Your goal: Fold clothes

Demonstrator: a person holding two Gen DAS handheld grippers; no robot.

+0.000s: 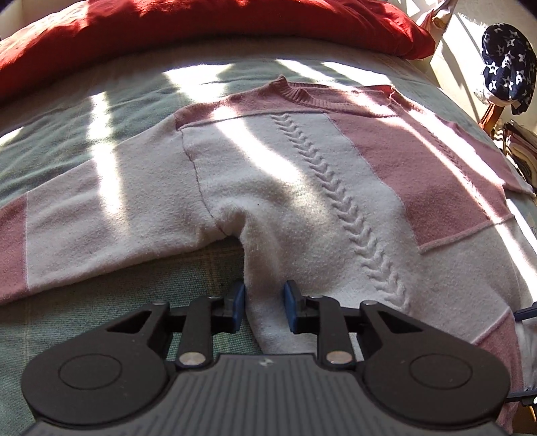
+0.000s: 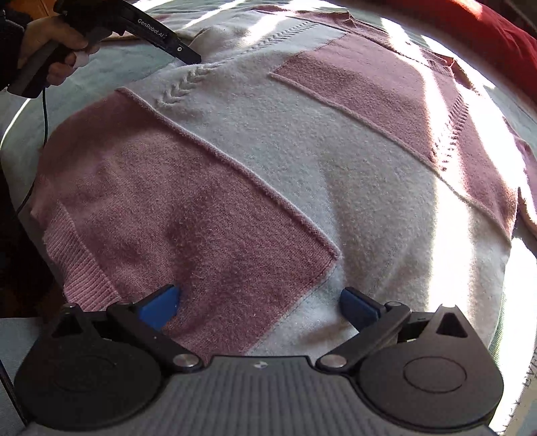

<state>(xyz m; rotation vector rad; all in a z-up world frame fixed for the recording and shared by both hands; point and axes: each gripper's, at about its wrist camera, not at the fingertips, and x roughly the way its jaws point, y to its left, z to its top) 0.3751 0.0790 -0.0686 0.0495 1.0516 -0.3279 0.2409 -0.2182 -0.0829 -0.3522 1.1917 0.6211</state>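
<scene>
A pink-and-white sweater [image 1: 302, 187] lies spread face up on a green blanket [image 1: 84, 141], its collar [image 1: 295, 92] at the far end, its hem [image 2: 77, 261] at the near end, striped by sunlight from a window. Your left gripper [image 1: 263, 307] sits low at the near left edge of the body, just below the armpit, with its blue pads a little apart and a strip of white knit running between them; whether the pads already press the cloth cannot be told from here. Your right gripper [image 2: 260, 303] hovers close over the near right part of the body, above the seam where the pink panel meets the white, its tongs spread wide and holding nothing.

The sweater's long axis runs from you toward the far collar, marked by the raised braid [image 1: 339, 201] down the middle. One sleeve [image 1: 84, 234] stretches out flat to the left, well away from the body; the other side falls off toward the right edge of the bed. Both grippers stand at the near end, left tool on the left side edge, right tool nearer the hem corner.

The body lies flat, with no fold seen across it. In the right wrist view, your hand [image 2: 50, 43] is gripping the left tool's handle. A red pillow [image 1: 201, 30] lies along the far edge, beyond the collar, and a star-patterned cloth [image 1: 506, 67] hangs at the far right.
</scene>
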